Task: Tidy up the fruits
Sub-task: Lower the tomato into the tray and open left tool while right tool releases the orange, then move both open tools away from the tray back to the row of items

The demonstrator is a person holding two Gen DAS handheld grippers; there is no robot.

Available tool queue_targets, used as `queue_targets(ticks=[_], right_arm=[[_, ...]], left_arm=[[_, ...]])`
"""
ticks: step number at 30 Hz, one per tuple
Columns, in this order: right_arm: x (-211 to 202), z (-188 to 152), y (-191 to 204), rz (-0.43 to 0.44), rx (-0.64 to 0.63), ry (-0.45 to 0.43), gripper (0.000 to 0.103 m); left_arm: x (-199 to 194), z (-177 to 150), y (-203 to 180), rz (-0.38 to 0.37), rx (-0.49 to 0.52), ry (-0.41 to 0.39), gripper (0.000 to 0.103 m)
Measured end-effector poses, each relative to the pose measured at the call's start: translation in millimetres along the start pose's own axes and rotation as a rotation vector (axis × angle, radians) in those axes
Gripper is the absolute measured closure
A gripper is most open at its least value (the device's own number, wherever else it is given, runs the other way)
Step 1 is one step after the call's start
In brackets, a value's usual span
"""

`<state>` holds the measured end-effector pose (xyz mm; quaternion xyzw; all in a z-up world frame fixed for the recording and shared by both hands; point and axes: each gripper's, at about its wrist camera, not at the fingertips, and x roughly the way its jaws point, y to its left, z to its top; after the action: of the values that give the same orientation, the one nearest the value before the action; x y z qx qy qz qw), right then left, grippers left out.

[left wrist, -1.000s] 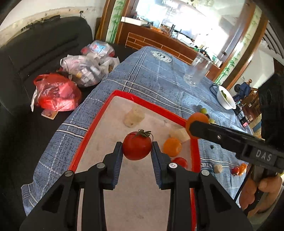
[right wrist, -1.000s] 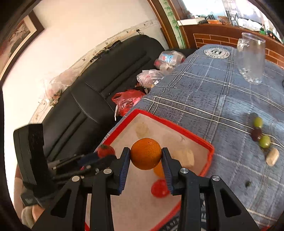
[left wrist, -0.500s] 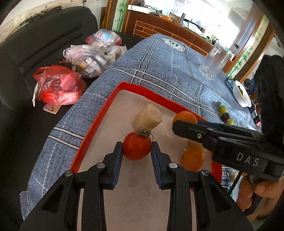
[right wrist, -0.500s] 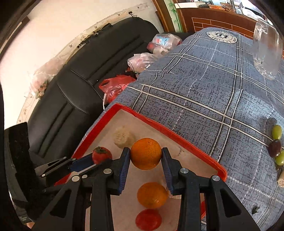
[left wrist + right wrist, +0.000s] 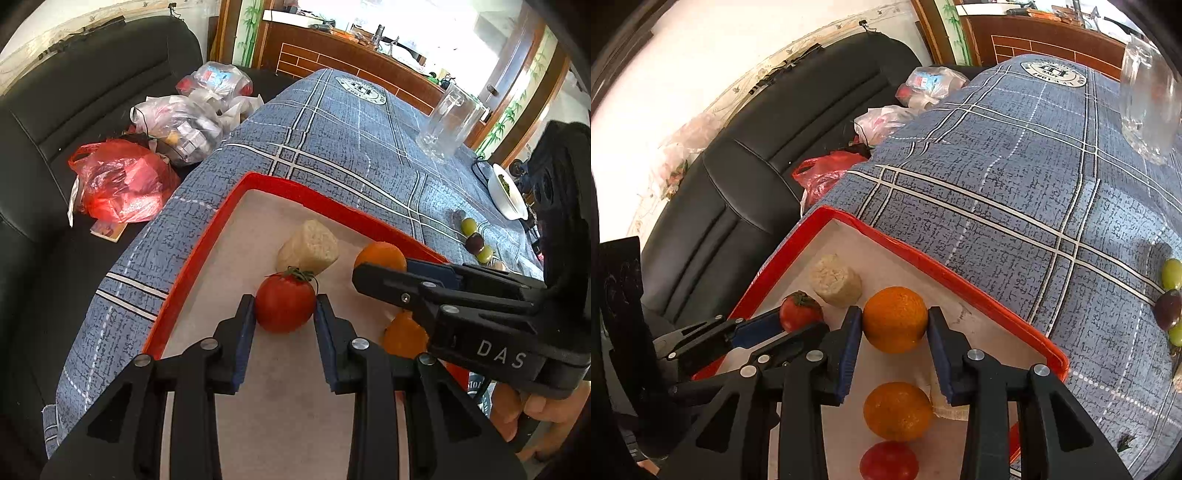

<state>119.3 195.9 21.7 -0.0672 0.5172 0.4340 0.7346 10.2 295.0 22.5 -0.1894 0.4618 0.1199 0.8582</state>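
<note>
A red-rimmed tray [image 5: 207, 243] with a pale floor lies on the blue checked tablecloth. My left gripper [image 5: 284, 310] is shut on a red tomato [image 5: 284, 302] with a green stalk, low over the tray just in front of a beige cylindrical chunk [image 5: 308, 251]. To its right, my right gripper [image 5: 893, 321] is shut on an orange [image 5: 894, 319], close to the tray's far rim [image 5: 960, 280]. The left gripper's tomato [image 5: 799, 315] shows at the left of the right wrist view. A second orange [image 5: 897, 411] and another red tomato [image 5: 888, 461] lie in the tray under the right gripper.
Green and dark grapes [image 5: 1169, 291] lie on the cloth right of the tray. A glass jug [image 5: 447, 125] and a white bowl [image 5: 509, 192] stand farther back. A black sofa left of the table holds a red bag [image 5: 122, 181] and clear plastic bags [image 5: 184, 122].
Both grippers have come forward and down over the tray with their fruit still held. The tomato and the orange now sit near the beige chunk and the tray's far rim.
</note>
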Motion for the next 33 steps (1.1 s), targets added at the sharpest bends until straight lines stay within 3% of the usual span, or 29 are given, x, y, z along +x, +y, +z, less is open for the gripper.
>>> queue_targets(ticks=[7, 9, 13, 15, 16, 18, 25, 33], right_arm=[[-14.5, -5.1, -4.0, 0.009, 0.019, -0.028, 0.063], [-22.5, -6.3, -3.5, 0.016, 0.023, -0.043, 0.063], [-45.0, -15.8, 0.6, 0.039, 0.025, -0.084, 0.063], [-56.5, -22.9, 5.7, 0.039, 0.012, -0.105, 0.056], [-61.9, -26.5, 8.5, 0.038, 0.006, -0.116, 0.047], [-73.4, -36.6, 11.4, 0.034, -0.013, -0.139, 0.042], [-113.1, -91.1, 18.2, 0.047, -0.032, -0.202, 0.038], [-145.1, -142.2, 13.2, 0.062, 0.013, -0.245, 0.035]], left_arm=[[-1.6, -1.3, 2.8, 0.002, -0.011, -0.002, 0.071], [-4.5, -2.8, 4.1, 0.0, -0.018, -0.01, 0.058], [-9.4, -6.1, -1.7, 0.022, 0.003, -0.018, 0.05], [-13.7, -8.0, -2.8, 0.03, 0.011, -0.028, 0.044], [-15.9, -9.1, -2.1, 0.028, 0.009, -0.032, 0.043], [-20.6, -12.4, 0.3, 0.013, -0.001, -0.04, 0.043], [-36.3, -25.0, 3.3, -0.022, -0.036, -0.072, 0.041], [-68.5, -37.0, -20.1, -0.055, 0.023, -0.132, 0.041]])
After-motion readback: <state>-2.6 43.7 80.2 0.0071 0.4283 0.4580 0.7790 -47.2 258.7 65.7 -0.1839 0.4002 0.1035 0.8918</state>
